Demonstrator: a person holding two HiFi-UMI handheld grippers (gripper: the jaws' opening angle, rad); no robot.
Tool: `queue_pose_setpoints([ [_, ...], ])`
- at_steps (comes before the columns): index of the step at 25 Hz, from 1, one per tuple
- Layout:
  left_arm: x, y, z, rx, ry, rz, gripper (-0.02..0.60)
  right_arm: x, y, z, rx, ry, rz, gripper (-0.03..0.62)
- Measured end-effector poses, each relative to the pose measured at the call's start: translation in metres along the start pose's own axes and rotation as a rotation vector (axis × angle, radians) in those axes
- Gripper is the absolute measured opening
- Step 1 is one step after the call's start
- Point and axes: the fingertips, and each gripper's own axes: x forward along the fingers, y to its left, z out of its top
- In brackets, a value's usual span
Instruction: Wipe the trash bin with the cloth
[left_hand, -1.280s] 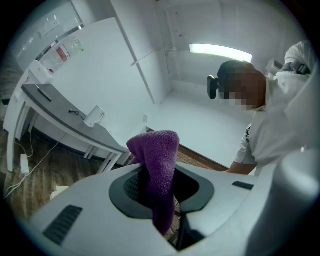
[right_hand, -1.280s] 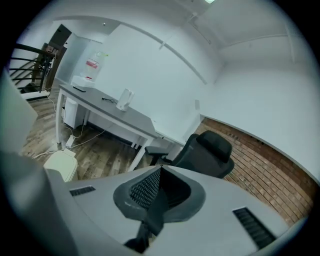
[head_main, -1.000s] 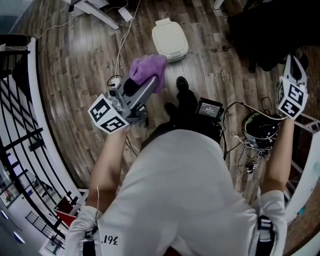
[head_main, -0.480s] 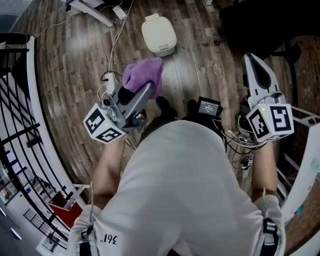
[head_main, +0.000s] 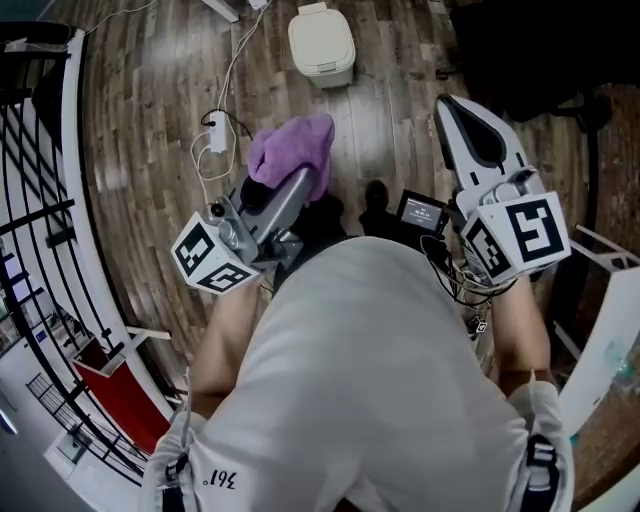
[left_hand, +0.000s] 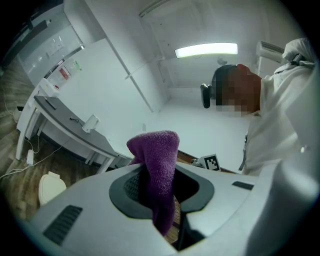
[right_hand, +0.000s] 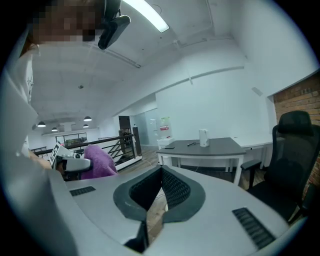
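**Inspector:** Report changes against one second ago.

**Operator:** My right gripper (head_main: 452, 108) was at the right edge of the head view, with little more than its marker cube showing. It now sits right of centre and points to the far side. Its jaws are closed together with nothing between them. My left gripper (head_main: 300, 178) has kept its clamp on the purple cloth (head_main: 292, 150), which bunches above the jaws and hangs below them. The trash bin (head_main: 322, 42) now appears closer to the far edge of the head view than before.

**Inspector:** Report container status.

**Operator:** There is one container, the cream trash bin. It stands on the wooden floor (head_main: 400, 120) on the far side, about level with the cloth. Its lid is down, so I cannot see the contents. The cloth is well apart from the bin, on the near side. A white power strip (head_main: 215, 130) lies on the floor left of the cloth.
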Motion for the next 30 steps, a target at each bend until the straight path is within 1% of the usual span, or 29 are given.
queue_pose_setpoints([
  [4,-0.016,-0.012,-0.006,0.001,0.001,0.006,0.075,0.000,0.022,-0.002,0.070,0.003,0.054,0.006],
  [7,-0.023,-0.015,0.000,-0.002,0.005,-0.010,0.075,0.001,0.034,-0.002,0.097,0.018,0.058,0.006],
  [11,-0.038,-0.014,0.014,0.019,0.025,-0.044,0.075,0.009,0.056,0.004,0.068,0.016,0.050,0.006],
  [16,-0.055,-0.006,0.019,0.015,0.037,-0.060,0.075,0.019,0.076,0.003,0.049,0.021,0.039,0.006],
  [22,-0.064,0.002,0.019,-0.007,0.038,-0.082,0.075,0.022,0.079,0.001,0.027,0.033,0.005,0.006],
  [30,-0.059,-0.001,0.022,-0.013,0.046,-0.109,0.075,0.017,0.076,0.005,-0.004,0.045,-0.021,0.006],
])
